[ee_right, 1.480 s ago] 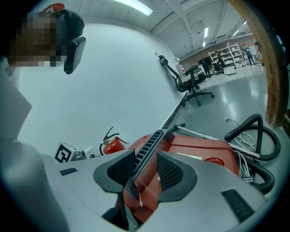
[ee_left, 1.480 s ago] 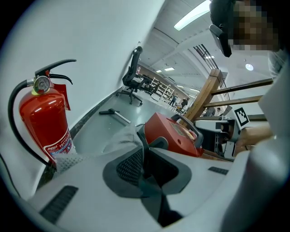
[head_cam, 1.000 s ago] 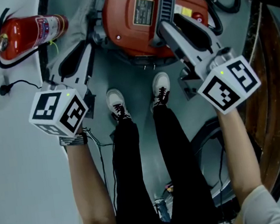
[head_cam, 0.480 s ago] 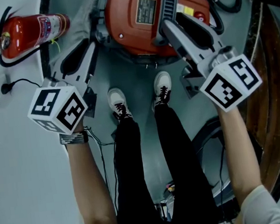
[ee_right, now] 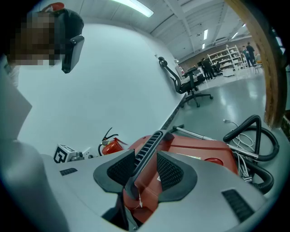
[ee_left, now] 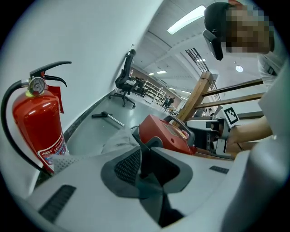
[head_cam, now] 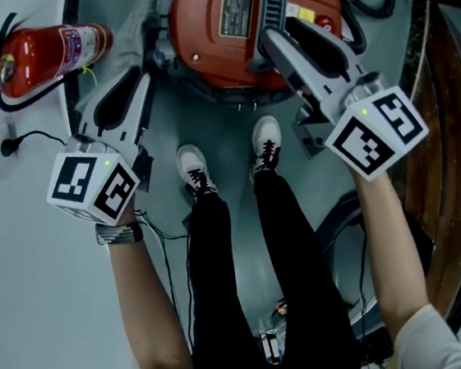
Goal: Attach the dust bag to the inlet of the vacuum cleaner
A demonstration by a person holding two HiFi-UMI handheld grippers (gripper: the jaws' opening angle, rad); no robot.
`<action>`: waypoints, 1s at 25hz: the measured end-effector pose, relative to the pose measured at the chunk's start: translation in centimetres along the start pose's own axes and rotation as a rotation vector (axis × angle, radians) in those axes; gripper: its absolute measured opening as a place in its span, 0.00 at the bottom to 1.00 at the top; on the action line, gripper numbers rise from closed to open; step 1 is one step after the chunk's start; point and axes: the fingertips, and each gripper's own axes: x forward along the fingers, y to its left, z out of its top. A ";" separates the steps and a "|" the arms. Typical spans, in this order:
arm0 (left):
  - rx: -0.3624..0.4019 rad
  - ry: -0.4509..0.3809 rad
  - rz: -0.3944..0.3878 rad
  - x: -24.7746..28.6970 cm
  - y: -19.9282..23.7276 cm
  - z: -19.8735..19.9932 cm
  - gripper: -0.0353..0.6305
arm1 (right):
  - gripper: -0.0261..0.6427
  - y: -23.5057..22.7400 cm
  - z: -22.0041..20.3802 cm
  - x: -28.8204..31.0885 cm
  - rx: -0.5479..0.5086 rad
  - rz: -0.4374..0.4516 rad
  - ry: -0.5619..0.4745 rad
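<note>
The right gripper point(ee_right: 146, 168) has its mesh-textured black pads closed on the black ribbed plastic handle point(ee_right: 152, 141) of the glossy red hard-shell vacuum cleaner point(head_cam: 210, 45). The left gripper point(ee_left: 146, 159) has its jaws slightly parted and holds nothing. Just beyond its tips, the limp, crumpled grey cloth dust bag point(ee_left: 115, 141) lies on the smooth grey floor point(head_cam: 225, 135) against the cleaner. A red cylindrical fire extinguisher point(head_cam: 50, 51) stands upright by the white wall point(ee_left: 68, 36).
</note>
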 end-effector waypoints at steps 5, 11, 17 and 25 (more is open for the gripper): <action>0.033 0.003 -0.014 -0.2 -0.3 -0.1 0.15 | 0.28 -0.1 0.1 -0.3 -0.039 -0.034 -0.037; 0.086 0.024 -0.045 -0.5 -0.6 -0.5 0.15 | 0.28 0.0 0.2 -0.8 -0.089 -0.042 -0.088; 0.113 0.029 -0.015 -1.3 0.3 -0.9 0.15 | 0.28 0.0 -0.6 -2.5 -0.114 -0.043 -0.050; 0.195 0.070 0.097 -1.2 1.8 -2.1 0.16 | 0.28 0.4 -0.9 -3.6 -0.103 -0.060 -0.057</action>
